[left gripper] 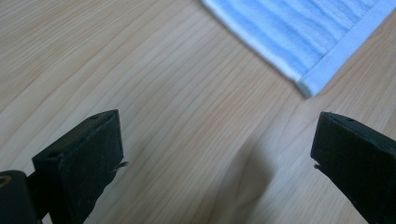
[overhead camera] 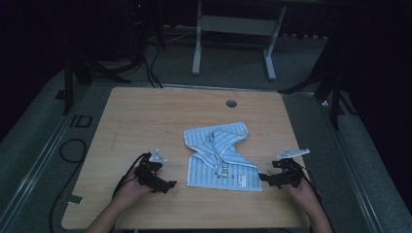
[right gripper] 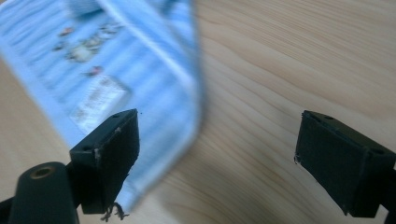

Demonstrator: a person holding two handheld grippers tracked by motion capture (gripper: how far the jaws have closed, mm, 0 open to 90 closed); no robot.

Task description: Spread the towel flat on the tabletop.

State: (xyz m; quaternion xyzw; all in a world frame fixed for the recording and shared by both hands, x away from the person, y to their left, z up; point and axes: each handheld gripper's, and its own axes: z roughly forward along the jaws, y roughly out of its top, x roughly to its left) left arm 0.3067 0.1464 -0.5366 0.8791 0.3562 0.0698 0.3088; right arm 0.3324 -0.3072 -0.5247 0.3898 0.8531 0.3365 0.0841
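Both claws gaping wide, gripping nothing: left claw (overhead camera: pixel 167 185) hovering near towel's (overhead camera: pixel 221 158) near-left corner, right claw (overhead camera: pixel 263 177) closing on near-right corner. Towel lying rumpled mid-table (overhead camera: pixel 145 111). Tip, imo: slide lower jaw under hem, pinching single layer only.

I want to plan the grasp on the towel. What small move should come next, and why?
Probably ease both grippers inward to the towel's near corners. The left gripper and right gripper flank it with jaws open and nothing held. In the left gripper view a corner lies ahead of the jaws, untouched; in the right gripper view the edge is already between them.
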